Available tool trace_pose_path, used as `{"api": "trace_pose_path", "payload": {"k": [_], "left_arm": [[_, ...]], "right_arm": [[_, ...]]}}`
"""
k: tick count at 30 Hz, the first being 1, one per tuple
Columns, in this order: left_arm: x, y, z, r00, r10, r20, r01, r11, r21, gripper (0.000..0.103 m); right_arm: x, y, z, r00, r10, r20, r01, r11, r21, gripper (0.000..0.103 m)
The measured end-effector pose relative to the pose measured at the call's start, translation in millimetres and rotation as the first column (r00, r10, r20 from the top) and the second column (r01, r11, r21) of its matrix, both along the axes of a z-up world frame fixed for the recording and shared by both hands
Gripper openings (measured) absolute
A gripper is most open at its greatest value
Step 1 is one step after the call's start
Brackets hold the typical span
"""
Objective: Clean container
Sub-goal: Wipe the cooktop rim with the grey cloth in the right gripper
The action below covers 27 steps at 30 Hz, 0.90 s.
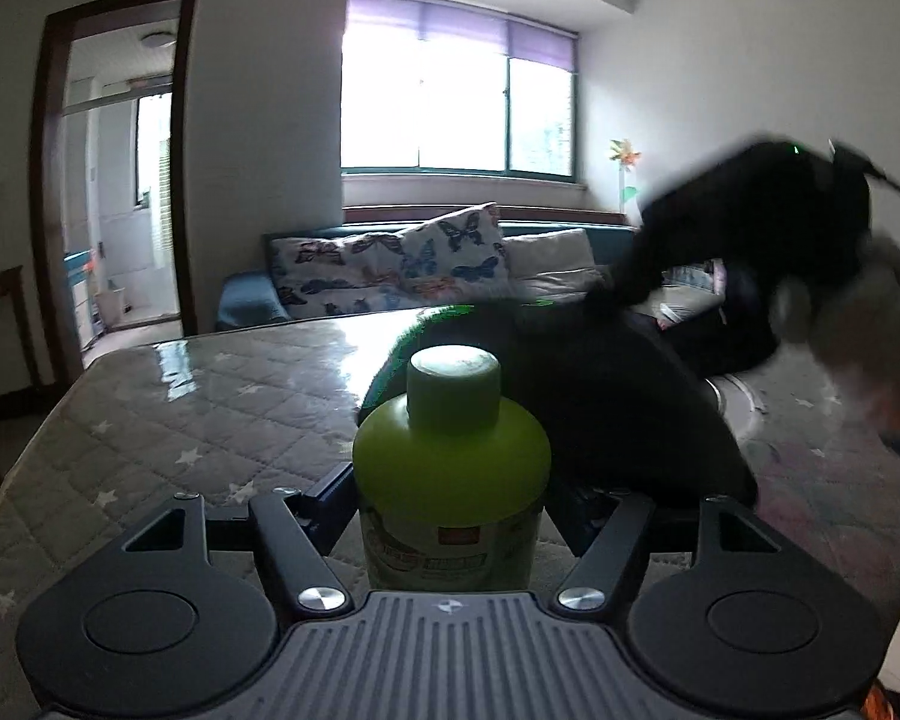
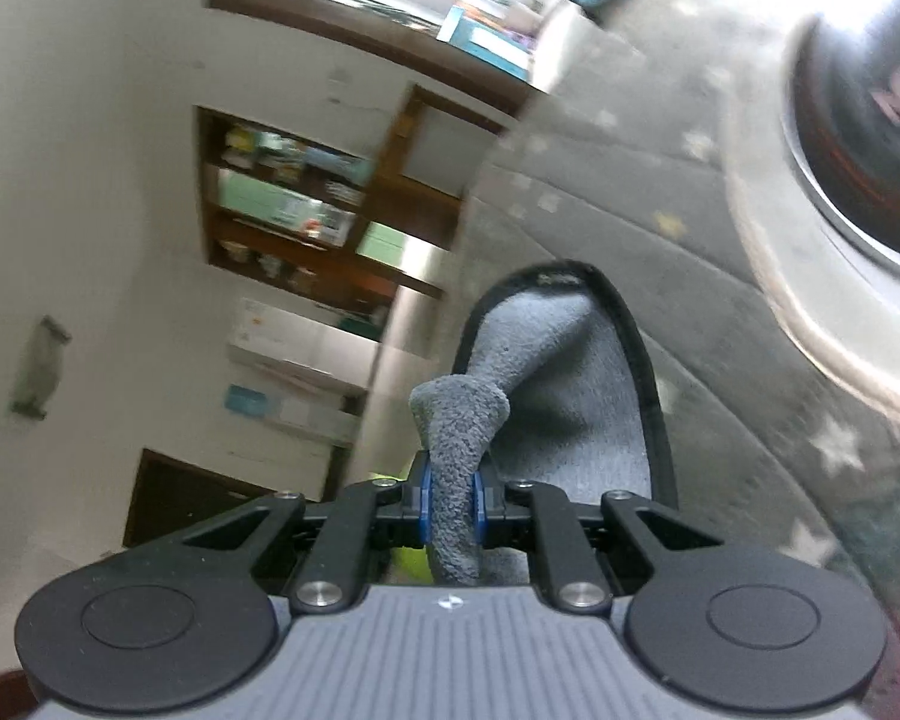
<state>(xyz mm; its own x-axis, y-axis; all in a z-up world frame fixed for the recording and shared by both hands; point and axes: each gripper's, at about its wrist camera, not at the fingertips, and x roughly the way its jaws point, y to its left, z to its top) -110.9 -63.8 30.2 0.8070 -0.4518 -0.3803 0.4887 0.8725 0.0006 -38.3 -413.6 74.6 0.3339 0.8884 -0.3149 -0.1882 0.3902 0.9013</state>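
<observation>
Gripping a green bottle (image 1: pixel 450 468) by its body, the left gripper (image 1: pixel 450 516) held it upright between its jaws, the capped neck standing clear above them, over the star-patterned quilted table (image 1: pixel 210 408). Just beyond the bottle the right gripper (image 1: pixel 750 228) showed as a dark, blurred shape toward the table's right side.

In the right wrist view, the right gripper (image 2: pixel 450 507) was clenched on a twisted fold of grey cloth (image 2: pixel 456 468), its blue pads (image 2: pixel 424 504) pressing it from both sides. The rest of the cloth, edged in dark binding, spread forward over the table (image 2: pixel 600 228). A metal container (image 2: pixel 840 228) with a broad shiny rim lay on the table near the cloth, apart from it, blurred at the upper right of that view.
</observation>
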Motion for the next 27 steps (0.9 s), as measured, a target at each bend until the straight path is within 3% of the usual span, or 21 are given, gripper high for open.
{"api": "trace_pose_path", "payload": {"k": [5, 12, 16, 21, 27], "left_arm": [[5.8, 4.9, -1.2, 0.999, -0.053, 0.005, 0.053, 0.999, 0.005, 0.070], [4.9, 9.4, -1.8, 0.997, -0.072, 0.012, 0.072, 0.997, -0.005, 0.071], [3.1, 10.1, -1.1, 0.997, -0.071, 0.014, 0.071, 0.997, -0.008, 0.071], [4.2, 9.8, 1.1, 0.998, -0.066, 0.013, 0.067, 0.998, -0.009, 0.071], [6.4, 5.9, 1.6, 0.999, -0.036, 0.010, 0.036, 0.999, -0.011, 0.072]], "right_arm": [[17.5, 22.9, 12.3, 0.998, 0.046, 0.034, -0.045, 0.999, -0.016, 0.012], [38.2, 33.2, -8.2, 0.999, 0.031, -0.027, -0.030, 0.999, 0.015, 0.012], [41.7, 34.1, -34.5, 0.996, 0.011, -0.092, -0.013, 1.000, -0.026, 0.012], [36.3, 29.6, -57.7, 0.991, -0.007, -0.136, -0.008, 0.994, -0.105, 0.012], [7.2, 12.1, -54.9, 0.993, -0.011, -0.122, -0.008, 0.989, -0.151, 0.012]]}}
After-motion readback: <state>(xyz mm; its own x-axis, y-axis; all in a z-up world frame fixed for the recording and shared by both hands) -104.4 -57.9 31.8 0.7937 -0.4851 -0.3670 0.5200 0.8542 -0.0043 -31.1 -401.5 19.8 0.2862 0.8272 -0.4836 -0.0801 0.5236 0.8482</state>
